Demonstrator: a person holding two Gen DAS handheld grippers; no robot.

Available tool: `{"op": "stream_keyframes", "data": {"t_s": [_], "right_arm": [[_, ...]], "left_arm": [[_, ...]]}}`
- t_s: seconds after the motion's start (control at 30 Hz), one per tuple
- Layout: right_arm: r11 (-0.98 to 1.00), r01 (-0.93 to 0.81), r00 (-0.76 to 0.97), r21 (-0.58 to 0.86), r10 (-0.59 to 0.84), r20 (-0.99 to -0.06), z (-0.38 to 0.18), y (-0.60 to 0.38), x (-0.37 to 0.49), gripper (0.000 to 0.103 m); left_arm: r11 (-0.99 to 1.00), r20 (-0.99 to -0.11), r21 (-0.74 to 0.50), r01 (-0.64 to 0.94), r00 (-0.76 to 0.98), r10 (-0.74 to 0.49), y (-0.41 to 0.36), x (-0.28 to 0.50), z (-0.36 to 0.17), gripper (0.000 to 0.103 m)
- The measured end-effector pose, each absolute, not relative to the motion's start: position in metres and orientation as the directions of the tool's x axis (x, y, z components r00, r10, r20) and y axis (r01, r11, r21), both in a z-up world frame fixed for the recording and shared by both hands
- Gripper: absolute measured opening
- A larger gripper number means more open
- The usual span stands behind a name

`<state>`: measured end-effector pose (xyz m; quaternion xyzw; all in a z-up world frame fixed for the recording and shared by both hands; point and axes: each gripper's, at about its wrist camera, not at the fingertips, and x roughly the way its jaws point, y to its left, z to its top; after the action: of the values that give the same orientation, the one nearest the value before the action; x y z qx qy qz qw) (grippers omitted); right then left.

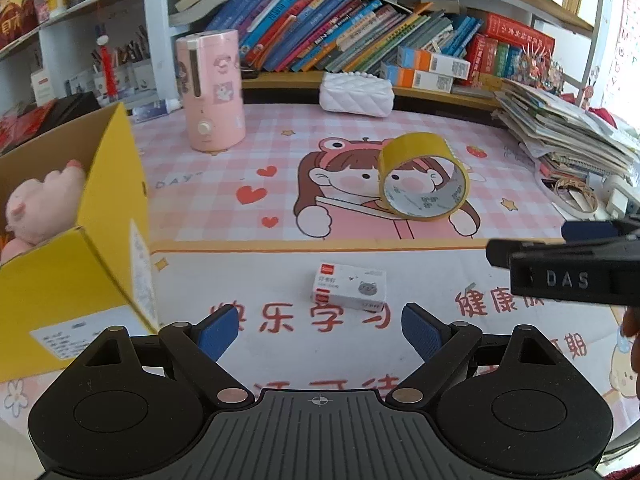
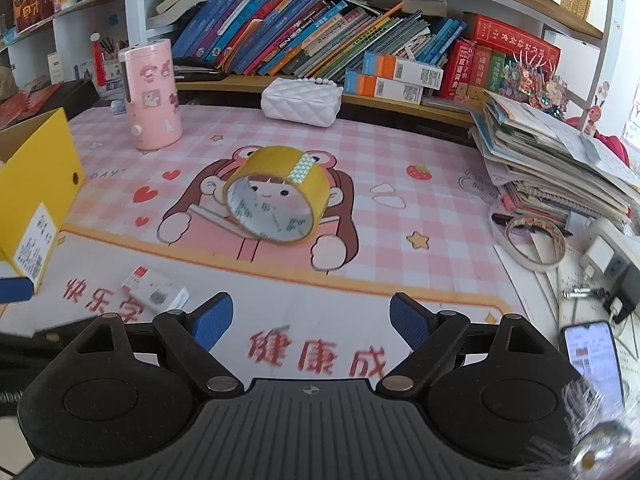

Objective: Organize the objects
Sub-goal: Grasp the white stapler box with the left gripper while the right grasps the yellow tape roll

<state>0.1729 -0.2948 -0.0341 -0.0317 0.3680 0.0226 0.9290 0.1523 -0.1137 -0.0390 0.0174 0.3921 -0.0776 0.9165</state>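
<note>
In the middle of both frames: the tape roll [image 1: 424, 178] stands on its edge on the pink printed mat of the worktop [image 1: 224, 200], its open core facing the cameras and leaning slightly.
Lower centre of the left wrist frame: the small staple box [image 1: 349, 286] lies flat on the white band of the mat, just ahead of the left gripper [image 1: 316, 330]; in the right wrist frame it sits at lower left, blurred.
Left edge of both frames: the yellow carton [image 1: 112, 216] stands open with a pink plush toy [image 1: 44, 204] already inside, so it looks like the place things go.
Left gripper state: fingers [image 1: 218, 332] wide apart, nothing between them.
Right gripper state: the right gripper [image 2: 312, 322] also has its fingers apart and empty, with the tape roll ahead of it, well apart.
Tape roll, handling: likely light and fairly stiff as a ring, but the glossy outer face looks slick and, standing on edge, it may roll or tip at a nudge.
Tape roll, where to hold: across the band, one finger inside the core and one on the outer face, or across the two flat faces; squeezing across the full ring would ask for most of the opening.
Staple box, handling: small cardboard, probably dense for its size, rigid, with flat sides that suit the pads.
Staple box, where to hold: across the two long sides, low, since it sits flush on the mat.
</note>
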Motion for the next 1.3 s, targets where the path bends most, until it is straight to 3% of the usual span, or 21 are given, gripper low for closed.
{"op": "stream_keyframes", "data": {"t_s": [0.63,0.8,0.87,0.93,1.3], "right_arm": [[0.996,-0.073,0.741,-0.046,0.023,-0.671,-0.04,-0.309,0.226,0.086],[0.995,-0.089,0.744,-0.054,0.031,-0.667,-0.042,-0.306,0.235,0.086],[0.994,-0.092,0.745,-0.057,0.031,-0.666,-0.043,-0.306,0.239,0.086],[0.994,-0.096,0.746,-0.059,0.032,-0.665,-0.044,-0.305,0.243,0.086],[0.99,-0.109,0.77,-0.093,0.025,-0.637,-0.056,-0.299,0.274,0.081]], "left_arm": [[0.98,-0.739,0.008,0.201,0.661,-0.129,-0.145,0.195,-0.063,0.088],[0.981,-0.758,-0.001,0.194,0.639,-0.127,-0.147,0.208,-0.072,0.076],[0.982,-0.771,-0.016,0.187,0.623,-0.131,-0.146,0.212,-0.075,0.06],[0.984,-0.768,-0.023,0.178,0.626,-0.131,-0.144,0.213,-0.076,0.055],[0.989,-0.765,-0.086,0.117,0.628,-0.141,-0.123,0.205,-0.06,0.054]]}}
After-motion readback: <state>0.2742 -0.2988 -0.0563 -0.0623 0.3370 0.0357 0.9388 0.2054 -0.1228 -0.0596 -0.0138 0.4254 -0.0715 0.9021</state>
